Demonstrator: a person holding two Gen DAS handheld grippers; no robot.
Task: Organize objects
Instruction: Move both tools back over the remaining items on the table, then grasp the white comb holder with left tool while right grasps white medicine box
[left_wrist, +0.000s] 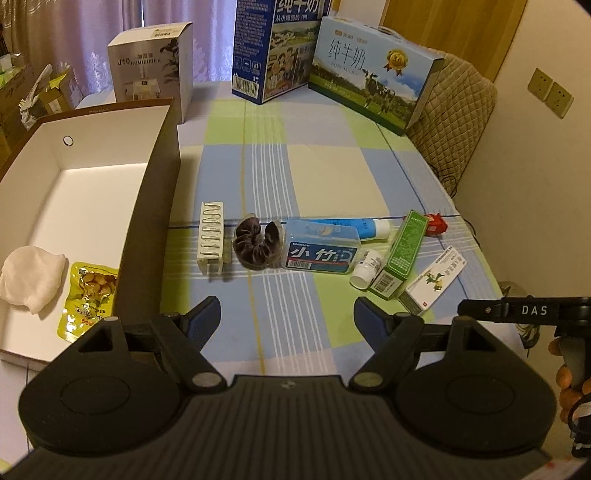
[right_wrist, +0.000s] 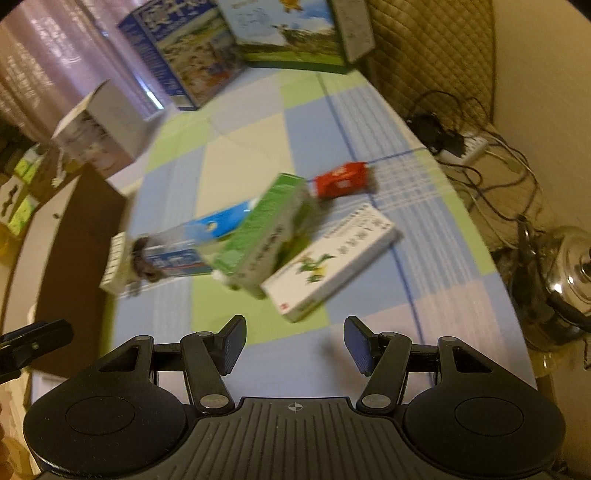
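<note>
Nearest the lens in the left wrist view, the left gripper (left_wrist: 287, 314) is being held with its jaws apart and nothing between them, above the checked tablecloth (left_wrist: 325, 166). At centre frame a row of items is lying: a white comb-like clip (left_wrist: 211, 238), a dark scrunchie (left_wrist: 256, 243), a clear blue-labelled case (left_wrist: 320, 245), a white-capped tube (left_wrist: 364, 225), a small white bottle (left_wrist: 365, 267), a green carton (left_wrist: 400, 254), a white medicine box (left_wrist: 436, 278) and a red packet (left_wrist: 436, 223). At left, an open brown box (left_wrist: 155, 206) is holding a white cloth (left_wrist: 31, 278) and a yellow snack pouch (left_wrist: 88, 295). In the blurred right wrist view, the right gripper (right_wrist: 294, 343) is likewise being held open and empty, at lower centre, just below the white medicine box (right_wrist: 332, 258) and the green carton (right_wrist: 266, 232).
</note>
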